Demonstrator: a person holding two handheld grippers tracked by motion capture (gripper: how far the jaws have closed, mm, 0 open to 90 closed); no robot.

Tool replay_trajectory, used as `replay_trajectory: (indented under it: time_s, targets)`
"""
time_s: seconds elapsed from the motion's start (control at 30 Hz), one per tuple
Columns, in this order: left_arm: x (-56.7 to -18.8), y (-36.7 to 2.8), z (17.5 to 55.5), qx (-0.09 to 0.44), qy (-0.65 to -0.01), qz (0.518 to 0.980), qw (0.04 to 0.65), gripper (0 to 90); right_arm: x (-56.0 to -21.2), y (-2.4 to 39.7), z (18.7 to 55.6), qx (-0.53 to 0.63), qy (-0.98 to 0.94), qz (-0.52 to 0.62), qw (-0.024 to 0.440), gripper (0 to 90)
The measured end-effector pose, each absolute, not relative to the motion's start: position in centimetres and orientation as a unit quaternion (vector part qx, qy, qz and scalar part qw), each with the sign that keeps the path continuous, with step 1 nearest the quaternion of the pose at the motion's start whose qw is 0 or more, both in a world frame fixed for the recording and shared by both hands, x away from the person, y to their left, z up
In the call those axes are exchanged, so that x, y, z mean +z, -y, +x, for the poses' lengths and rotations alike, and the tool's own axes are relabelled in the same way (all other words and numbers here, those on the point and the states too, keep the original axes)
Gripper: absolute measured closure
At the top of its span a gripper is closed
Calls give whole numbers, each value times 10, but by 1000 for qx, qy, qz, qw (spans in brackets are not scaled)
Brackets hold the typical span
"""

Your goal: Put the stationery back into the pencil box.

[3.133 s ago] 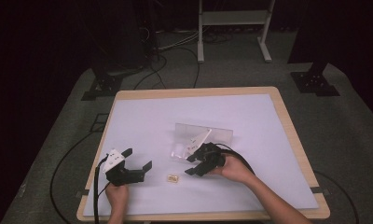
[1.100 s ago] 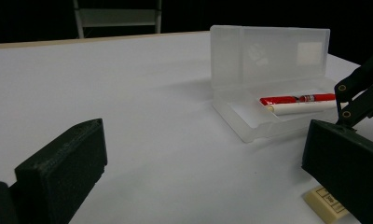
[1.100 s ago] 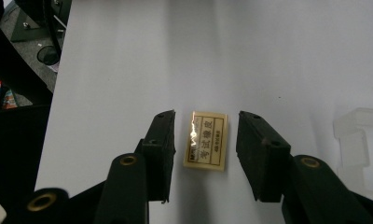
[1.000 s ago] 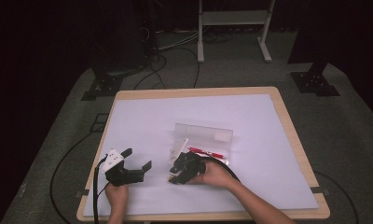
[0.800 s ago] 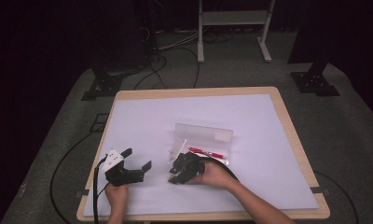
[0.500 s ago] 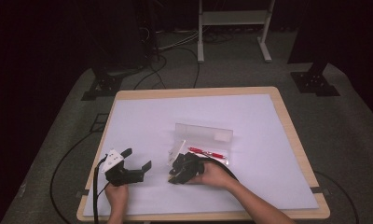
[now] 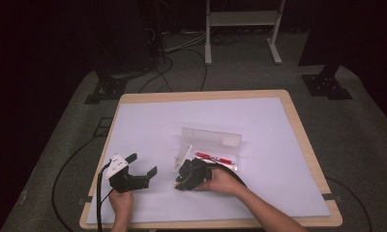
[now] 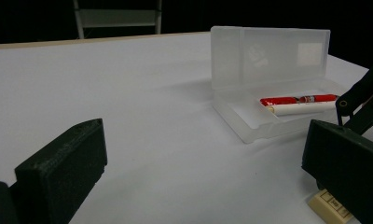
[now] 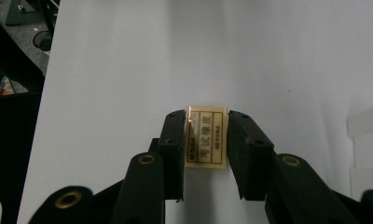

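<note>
Nearest the lower edge of the high view, the left tongs (image 7: 144, 166) rest on the worktop (image 7: 278, 125) at lower left with their jaws standing wide apart and nothing between them.

Just right of them, at lower centre, the right tongs (image 7: 181, 182) point down over a small cream eraser (image 9: 204, 136). In the right gripper view the eraser lies at centre frame on the white surface, bracketed on both long sides by the black pads (image 9: 174, 140). The jaws have just been closing and now appear to touch its edges, so the tongs are taken as gripping the eraser.

Judgement on the step in hand: the pick-up looks best served by pads kept square to the eraser's long edges and low on its sides, a firm squeeze before any lift, then a straight rise, since a flat, thin block could pivot or slip out.

Farther up the frame, just beyond the right tongs, an open clear plastic case (image 7: 215, 150) holds a red pen (image 8: 299, 99) and a white stick-shaped item (image 8: 301, 108) side by side in its tray, the lid upright behind; a likely destination.

Hard to make out:
- In the high view the right hand covers the eraser.
- In the left gripper view only a corner of the eraser shows at lower right.
- The printed characters on it are too small to read reliably.
- The white item's nature is uncertain.
</note>
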State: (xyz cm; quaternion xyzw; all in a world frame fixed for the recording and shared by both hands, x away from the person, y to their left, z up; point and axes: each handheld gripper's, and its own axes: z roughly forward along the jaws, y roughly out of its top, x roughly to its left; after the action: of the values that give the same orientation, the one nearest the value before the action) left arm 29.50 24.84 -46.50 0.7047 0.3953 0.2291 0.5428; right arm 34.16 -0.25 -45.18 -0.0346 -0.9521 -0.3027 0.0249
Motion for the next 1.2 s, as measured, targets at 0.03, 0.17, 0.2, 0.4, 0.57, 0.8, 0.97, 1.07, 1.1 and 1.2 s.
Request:
replay_trajectory:
  time_s: [0.03, 0.17, 0.2, 0.4, 0.57, 0.8, 0.97, 1.07, 1.1, 1.2]
  targets:
    - [-465, -248, 295, 229, -395, 705, 543, 0, -452, 3, 342, -302, 952, -34, 25, 672]
    - [-465, -249, 295, 229, -395, 705, 543, 0, -449, 5, 343, -305, 952, -35, 24, 675]
    - [-465, -249, 295, 229, -395, 705, 543, 0, -449, 5, 343, -305, 952, -35, 24, 675]
    - [-465, -248, 295, 229, -395, 705, 543, 0, -445, 8, 344, -305, 952, -37, 19, 679]
    - [-465, -249, 295, 230, -395, 705, 543, 0, -440, 9, 345, -312, 949, -34, 13, 680]
    - [-465, -248, 295, 228, -395, 704, 544, 0, -430, 10, 349, -318, 947, -41, 3, 680]
    - [-465, -249, 295, 229, -395, 703, 545, 0, -422, 12, 355, -324, 945, -46, -7, 680]
    - [-465, -249, 295, 228, -395, 703, 545, 0, -419, 13, 358, -327, 944, -52, -9, 680]
    - [-465, -249, 295, 228, -396, 703, 545, 0, -419, 13, 358, -327, 944, -52, -9, 680]
    - [-465, -248, 295, 229, -395, 703, 545, 0, -417, 13, 361, -327, 943, -54, -13, 680]
